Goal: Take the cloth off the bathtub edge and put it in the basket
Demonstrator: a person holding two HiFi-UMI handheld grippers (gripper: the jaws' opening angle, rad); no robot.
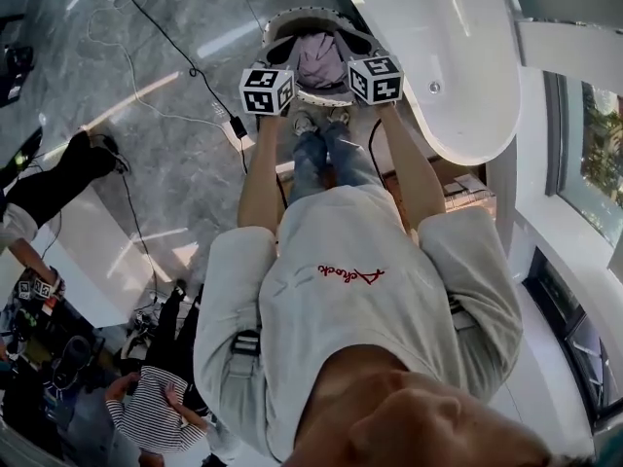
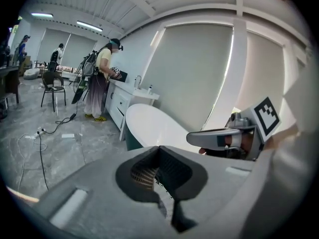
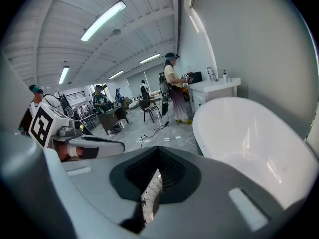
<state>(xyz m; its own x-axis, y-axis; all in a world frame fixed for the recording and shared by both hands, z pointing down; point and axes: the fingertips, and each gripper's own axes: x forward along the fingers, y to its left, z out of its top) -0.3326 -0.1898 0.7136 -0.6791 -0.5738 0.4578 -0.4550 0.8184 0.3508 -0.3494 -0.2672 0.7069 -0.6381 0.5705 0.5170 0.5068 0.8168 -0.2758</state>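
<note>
A pale lilac cloth [image 1: 319, 58] lies bunched inside the round woven basket [image 1: 292, 14] on the floor in front of my feet. The white bathtub [image 1: 438, 37] stands just right of the basket; it also shows as a white bathtub [image 2: 149, 123] in the left gripper view and as a bathtub [image 3: 249, 138] in the right one. Side by side above the basket are my left gripper [image 1: 280, 58] and right gripper [image 1: 358, 49], both shut with nothing between the jaws. Basket weave shows through the left gripper [image 2: 167, 208] jaw opening. The right gripper [image 3: 149, 203] points past the tub.
Black cables [image 1: 165, 47] trail across the grey marble floor left of the basket. A person in a striped top [image 1: 146, 416] crouches behind me at lower left. A white vanity [image 2: 122, 96] with a person beside it stands beyond the tub, and a chair [image 2: 52, 86] further left.
</note>
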